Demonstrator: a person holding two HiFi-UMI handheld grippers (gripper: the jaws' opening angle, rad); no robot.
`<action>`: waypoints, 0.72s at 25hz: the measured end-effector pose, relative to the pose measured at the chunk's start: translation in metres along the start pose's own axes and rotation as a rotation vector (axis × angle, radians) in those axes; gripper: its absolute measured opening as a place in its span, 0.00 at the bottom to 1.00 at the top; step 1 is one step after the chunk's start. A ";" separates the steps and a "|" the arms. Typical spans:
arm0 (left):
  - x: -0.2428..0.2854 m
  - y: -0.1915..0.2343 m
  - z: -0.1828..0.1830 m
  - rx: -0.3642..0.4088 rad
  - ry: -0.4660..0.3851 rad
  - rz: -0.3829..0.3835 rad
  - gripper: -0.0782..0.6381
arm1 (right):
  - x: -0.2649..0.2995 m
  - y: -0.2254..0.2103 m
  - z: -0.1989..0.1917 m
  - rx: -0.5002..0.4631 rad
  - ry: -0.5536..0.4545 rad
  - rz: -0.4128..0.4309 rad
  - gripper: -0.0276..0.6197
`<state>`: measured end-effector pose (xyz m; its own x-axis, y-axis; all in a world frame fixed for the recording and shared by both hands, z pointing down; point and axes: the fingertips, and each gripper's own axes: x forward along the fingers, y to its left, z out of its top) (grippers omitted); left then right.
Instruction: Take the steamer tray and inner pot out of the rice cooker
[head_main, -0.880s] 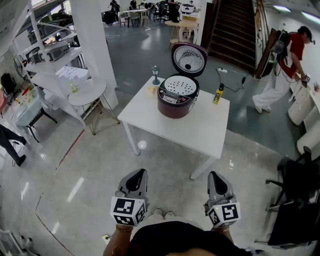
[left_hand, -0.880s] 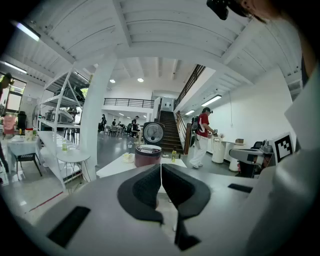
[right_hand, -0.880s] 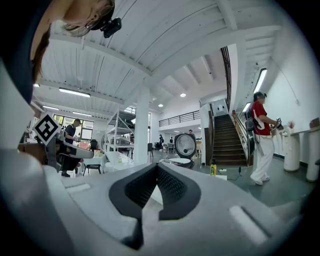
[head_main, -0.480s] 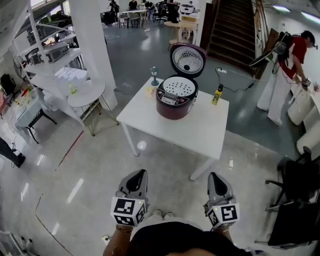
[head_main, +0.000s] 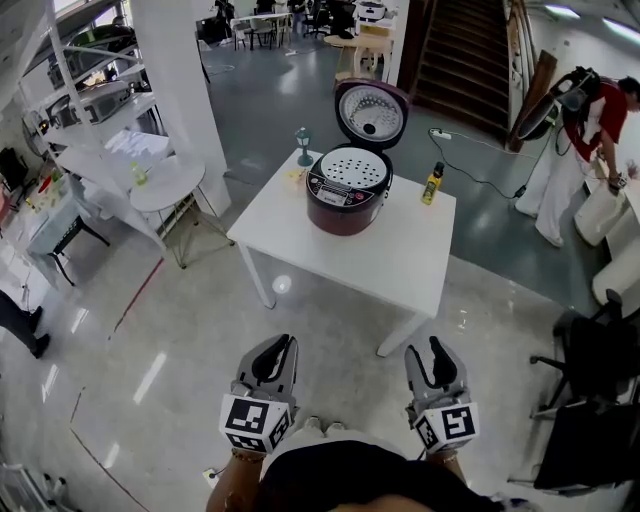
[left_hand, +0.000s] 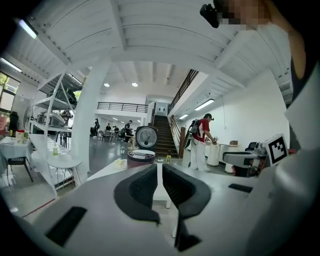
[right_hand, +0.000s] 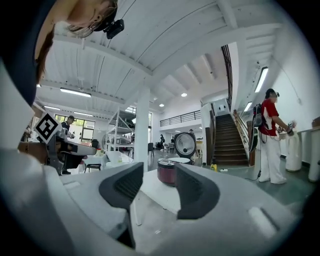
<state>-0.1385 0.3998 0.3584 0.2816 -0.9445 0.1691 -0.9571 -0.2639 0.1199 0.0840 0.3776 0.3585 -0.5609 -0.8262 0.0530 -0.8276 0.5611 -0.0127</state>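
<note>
We log the cooker (head_main: 347, 200): dark red body, dark front panel. Its lid (head_main: 369, 112) is maroon at the rim and silvery inside. Tray (head_main: 355, 168) white, with an even pattern of small dark holes. Table (head_main: 400, 262) plain white. Bottle (head_main: 432, 186) yellow, dark cap. Floor (head_main: 180, 330) glossy grey. Left gripper (head_main: 274, 346) and right gripper (head_main: 428, 350) pale grey with black pads, each bearing black-and-white square markers. Person (head_main: 585, 120) in red top and white trousers. Stairs (head_main: 465, 60) dark brown.

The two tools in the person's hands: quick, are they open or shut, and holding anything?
Left tool: shut, nothing in it.
Right tool: open, nothing in it.
</note>
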 end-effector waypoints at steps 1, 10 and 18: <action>0.003 -0.001 0.000 0.006 0.000 0.004 0.13 | 0.001 -0.004 0.000 0.008 0.000 -0.008 0.36; 0.033 -0.031 -0.008 0.134 0.056 -0.055 0.53 | 0.011 -0.044 -0.002 0.016 -0.012 -0.062 0.51; 0.041 -0.049 -0.005 0.075 0.010 -0.082 0.59 | 0.015 -0.041 -0.010 -0.030 0.001 0.034 0.51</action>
<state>-0.0793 0.3748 0.3648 0.3596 -0.9173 0.1711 -0.9331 -0.3546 0.0600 0.1091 0.3427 0.3699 -0.5886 -0.8066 0.0536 -0.8072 0.5900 0.0152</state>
